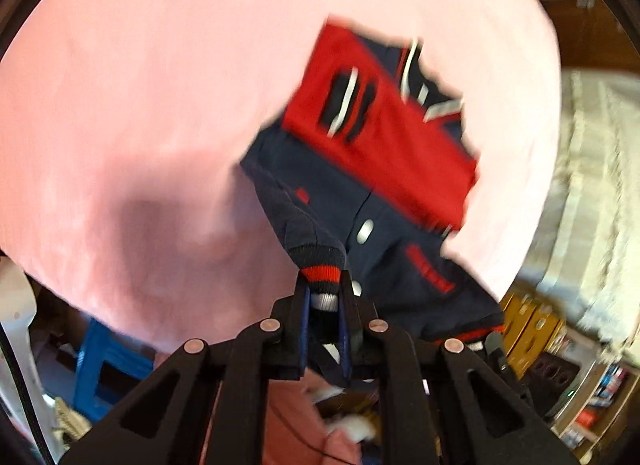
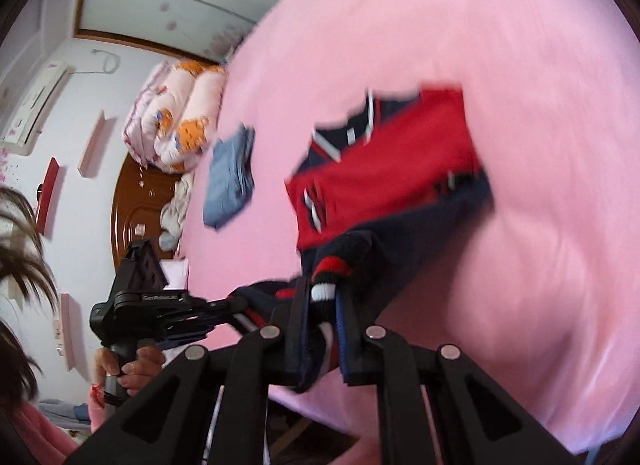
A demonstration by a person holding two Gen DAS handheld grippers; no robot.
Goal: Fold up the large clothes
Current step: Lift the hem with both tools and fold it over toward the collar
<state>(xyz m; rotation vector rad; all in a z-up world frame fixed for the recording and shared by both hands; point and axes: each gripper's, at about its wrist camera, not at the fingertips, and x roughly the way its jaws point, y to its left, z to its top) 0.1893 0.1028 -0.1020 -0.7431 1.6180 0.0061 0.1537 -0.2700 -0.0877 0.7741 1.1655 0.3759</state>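
- while both views are smeared by motion blur, a navy and red jacket is lying partly folded on a pink bedsheet, with its red panel facing up and its lower edge being lifted off the bed.
- the left gripper is clenching a ribbed cuff, navy with red and white stripes, between its two black fingers; the sleeve is running from the cuff back to the jacket body.
- the right gripper is likewise clamping a striped ribbed band of the same jacket; it is probably the hem or the other cuff, but the blur is too heavy to be sure.
- in the right wrist view, the left tool is showing at lower left, held by the person's hand, with navy cloth at its tip.
- a folded blue garment is resting well apart from the jacket on the sheet, and a rolled quilt with orange prints is sitting near the headboard.
- judging the risks: the grips are sitting only on thick ribbed edges, so a quick swing could be pulling a band out of the fingers.
- if the two tools are travelling unevenly, the fold could be landing skewed or dragging the flat red panel out of place.
- the loose sleeve could be bunching under the body, leaving a lumpy fold.
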